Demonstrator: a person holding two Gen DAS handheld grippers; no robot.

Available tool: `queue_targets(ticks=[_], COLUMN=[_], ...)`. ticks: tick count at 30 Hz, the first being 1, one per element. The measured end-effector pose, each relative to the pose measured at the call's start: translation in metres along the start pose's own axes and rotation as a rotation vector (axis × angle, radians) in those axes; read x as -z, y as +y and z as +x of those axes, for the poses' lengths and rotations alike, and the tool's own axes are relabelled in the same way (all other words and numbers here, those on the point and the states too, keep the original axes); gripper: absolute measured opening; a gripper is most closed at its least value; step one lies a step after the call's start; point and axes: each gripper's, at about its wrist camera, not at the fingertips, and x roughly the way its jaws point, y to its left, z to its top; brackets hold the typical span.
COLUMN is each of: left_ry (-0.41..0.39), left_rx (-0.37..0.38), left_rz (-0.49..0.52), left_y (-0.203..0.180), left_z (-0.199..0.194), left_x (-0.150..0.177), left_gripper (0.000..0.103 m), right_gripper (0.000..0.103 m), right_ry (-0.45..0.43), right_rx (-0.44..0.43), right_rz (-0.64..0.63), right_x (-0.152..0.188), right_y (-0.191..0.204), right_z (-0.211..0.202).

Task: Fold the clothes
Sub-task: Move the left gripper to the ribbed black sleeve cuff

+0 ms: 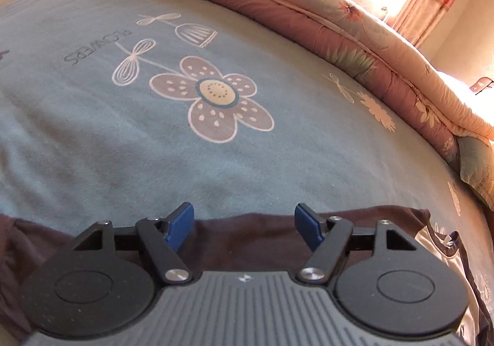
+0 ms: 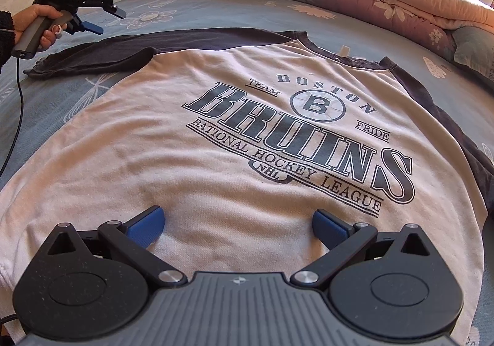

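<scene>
Shirt (image 2: 247,136) flat on bed (image 2: 216,15), collar away from me. Left gripper (image 1: 244,227) nearest dark sleeve (image 2: 102,51), jaws apart, empty; right gripper (image 2: 237,228) jaws apart over hem.

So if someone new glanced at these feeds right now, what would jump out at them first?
The white shirt with its big dark Boston Bruins print, spread flat on the blue flowered bedsheet, fills the right wrist view. The right claw hangs open over its lower part. At upper left, the left claw is open beside the dark sleeve.
</scene>
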Motion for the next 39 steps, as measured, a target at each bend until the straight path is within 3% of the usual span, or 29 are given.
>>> queue_targets(ticks=[3, 4, 5, 7, 8, 10, 13, 17, 20, 22, 23, 24, 27, 30, 32, 34, 37, 39], left_ry=[0.017, -0.013, -0.044, -0.099, -0.126, -0.143, -0.176, -0.097, 0.005, -0.085, -0.109, -0.127, -0.136, -0.190, -0.187, -0.172, -0.060, -0.021], left_rx=[-0.056, -0.063, -0.104, -0.207, -0.258, -0.217, -0.189, -0.060, -0.179, -0.267, -0.284, -0.291, -0.262, -0.160, -0.107, -0.060, -0.019, -0.018], left_rz=[-0.085, -0.100, -0.107, -0.120, -0.127, -0.193, -0.123, -0.076, -0.128, -0.138, -0.179, -0.228, -0.250, -0.201, -0.221, -0.241, -0.258, -0.213], left_y=[0.038, 0.049, 0.058, 0.074, 0.082, 0.089, 0.073, 0.062, 0.075, 0.082, 0.087, 0.093, 0.088, 0.080, 0.081, 0.082, 0.085, 0.081], left_z=[-0.006, -0.009, -0.011, -0.015, -0.017, -0.028, -0.049, -0.052, -0.032, -0.033, -0.035, -0.037, -0.043, -0.054, -0.052, -0.043, -0.025, -0.025], left_x=[0.010, 0.013, 0.013, 0.011, 0.010, 0.006, 0.008, 0.018, 0.023, 0.023, 0.021, 0.020, 0.016, 0.013, 0.010, 0.007, 0.014, 0.024], left_gripper=[0.072, 0.069, 0.070, 0.059, 0.062, 0.061, 0.069, 0.078, 0.073, 0.070, 0.062, 0.061, 0.063, 0.071, 0.071, 0.071, 0.072, 0.075], right_gripper=[0.103, 0.103, 0.103, 0.103, 0.103, 0.103, 0.103, 0.103, 0.103, 0.103, 0.103, 0.103, 0.103, 0.103, 0.103, 0.103, 0.103, 0.103], right_ry=[0.001, 0.001, 0.001, 0.001, 0.001, 0.000, -0.001, -0.001, -0.001, -0.001, -0.001, -0.001, 0.000, 0.000, 0.000, -0.001, -0.002, -0.002], right_rx=[0.003, 0.003, 0.002, 0.001, 0.000, 0.000, 0.000, 0.002, 0.004, 0.004, 0.003, 0.003, 0.003, 0.004, 0.004, 0.003, 0.002, 0.003], right_rz=[0.002, 0.002, 0.002, 0.002, 0.002, 0.002, 0.002, 0.002, 0.003, 0.003, 0.003, 0.003, 0.002, 0.003, 0.003, 0.003, 0.003, 0.002], right_x=[0.000, 0.000, 0.000, 0.000, 0.000, 0.000, 0.000, 0.000, 0.000, 0.000, 0.000, 0.000, 0.000, 0.000, 0.000, 0.000, 0.000, 0.000], right_y=[0.000, 0.000, 0.000, 0.000, 0.000, 0.000, 0.000, 0.000, 0.000, 0.000, 0.000, 0.000, 0.000, 0.000, 0.000, 0.000, 0.000, 0.000], right_z=[0.000, 0.000, 0.000, 0.000, 0.000, 0.000, 0.001, 0.001, 0.001, 0.000, 0.000, 0.000, 0.000, 0.000, 0.000, 0.000, 0.001, 0.001])
